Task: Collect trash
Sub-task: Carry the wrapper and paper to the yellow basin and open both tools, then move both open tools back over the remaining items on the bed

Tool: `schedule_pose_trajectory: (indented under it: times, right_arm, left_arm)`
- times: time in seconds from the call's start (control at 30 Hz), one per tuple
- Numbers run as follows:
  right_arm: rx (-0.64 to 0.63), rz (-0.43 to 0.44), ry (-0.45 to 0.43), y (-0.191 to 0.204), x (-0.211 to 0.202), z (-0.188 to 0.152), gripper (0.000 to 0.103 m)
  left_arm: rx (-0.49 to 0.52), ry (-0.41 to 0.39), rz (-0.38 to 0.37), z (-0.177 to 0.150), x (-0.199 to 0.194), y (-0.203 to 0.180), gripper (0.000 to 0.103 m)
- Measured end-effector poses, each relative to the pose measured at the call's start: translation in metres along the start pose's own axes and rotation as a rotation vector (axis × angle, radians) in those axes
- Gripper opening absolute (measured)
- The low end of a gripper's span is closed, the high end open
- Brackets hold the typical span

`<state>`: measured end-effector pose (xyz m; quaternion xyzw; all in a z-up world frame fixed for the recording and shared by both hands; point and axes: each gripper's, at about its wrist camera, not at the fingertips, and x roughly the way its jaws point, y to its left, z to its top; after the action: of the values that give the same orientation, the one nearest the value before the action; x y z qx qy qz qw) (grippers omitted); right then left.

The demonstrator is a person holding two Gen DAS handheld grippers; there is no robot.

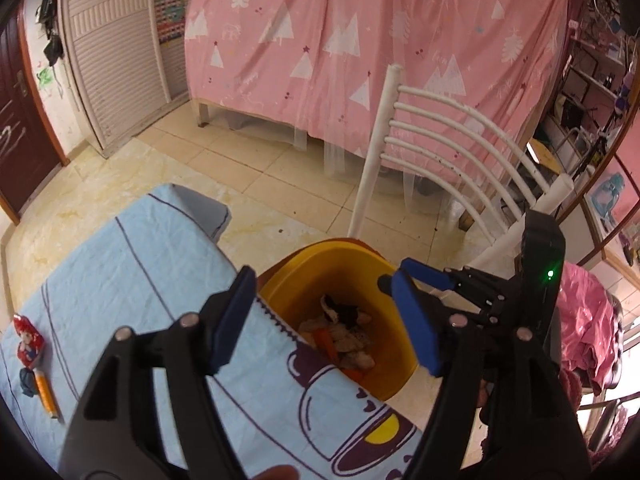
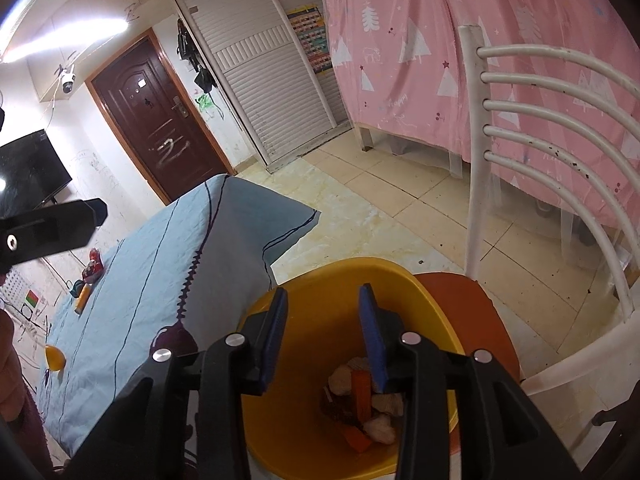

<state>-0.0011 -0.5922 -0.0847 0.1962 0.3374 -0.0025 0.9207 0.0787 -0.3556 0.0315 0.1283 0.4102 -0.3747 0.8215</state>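
Observation:
A yellow bin [image 1: 352,264] [image 2: 320,320] stands on an orange chair seat [image 2: 460,300] beside the table. Inside lies trash [image 1: 344,336] [image 2: 368,400]: crumpled tissues, orange wrappers and dark scraps. My left gripper [image 1: 324,320] is open and empty above the table edge and the bin. My right gripper [image 2: 324,332] is open and empty right over the bin; it also shows in the left wrist view [image 1: 416,276]. On the table's far side lie a red packet [image 1: 28,340] [image 2: 94,266], an orange tube [image 1: 46,394] [image 2: 82,298] and a yellow piece [image 2: 55,357].
The table has a light blue cloth [image 1: 132,280] [image 2: 160,280]. A white chair back [image 1: 460,152] [image 2: 560,160] rises behind the bin. A bed with a pink cover [image 1: 380,40] stands beyond. Pink clothes [image 1: 584,320] lie at right. A brown door [image 2: 152,120] and white wardrobe [image 2: 272,60] line the far wall.

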Motion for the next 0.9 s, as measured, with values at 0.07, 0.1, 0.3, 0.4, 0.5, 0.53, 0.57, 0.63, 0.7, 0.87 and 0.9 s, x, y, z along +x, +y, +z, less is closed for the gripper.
schedule_pose_trajectory:
  times: [0.07,0.1,0.3,0.4,0.5,0.53,0.57,0.63,0.7,0.87,0.9]
  right_arm:
    - [-0.005,0.0,-0.001,0.004,-0.001,0.002,0.033]
    - [-0.008,-0.001,-0.003,0.007,-0.002,0.003,0.034]
    - [-0.05,0.008,-0.012,0.031,-0.006,0.012,0.04]
    - [-0.078,0.021,-0.01,0.047,-0.004,0.015,0.041]
    - [-0.114,0.041,-0.005,0.067,-0.001,0.018,0.043]
    - [-0.131,0.049,0.0,0.077,0.002,0.018,0.045]
    - [-0.143,0.055,0.004,0.083,0.003,0.018,0.045]
    - [-0.167,0.068,0.009,0.096,0.007,0.019,0.046]
    - [-0.193,0.081,0.015,0.111,0.011,0.019,0.047]
    - [-0.25,0.115,0.035,0.146,0.021,0.018,0.048]
    - [-0.262,0.123,0.038,0.153,0.022,0.017,0.048]
  left_arm:
    - [-0.014,-0.011,-0.004,-0.002,-0.008,0.005,0.068]
    - [-0.023,-0.017,-0.007,-0.004,-0.013,0.009,0.068]
    - [-0.112,-0.06,-0.011,-0.02,-0.046,0.039,0.068]
    - [-0.148,-0.079,-0.002,-0.031,-0.063,0.056,0.068]
    - [-0.179,-0.095,0.017,-0.045,-0.08,0.073,0.068]
    - [-0.189,-0.101,0.024,-0.05,-0.085,0.077,0.068]
    - [-0.2,-0.106,0.031,-0.055,-0.09,0.083,0.068]
    - [-0.226,-0.118,0.05,-0.066,-0.102,0.098,0.068]
    - [-0.245,-0.122,0.061,-0.074,-0.11,0.108,0.068]
    - [-0.286,-0.127,0.093,-0.09,-0.123,0.13,0.068]
    - [-0.295,-0.131,0.099,-0.093,-0.127,0.134,0.068]
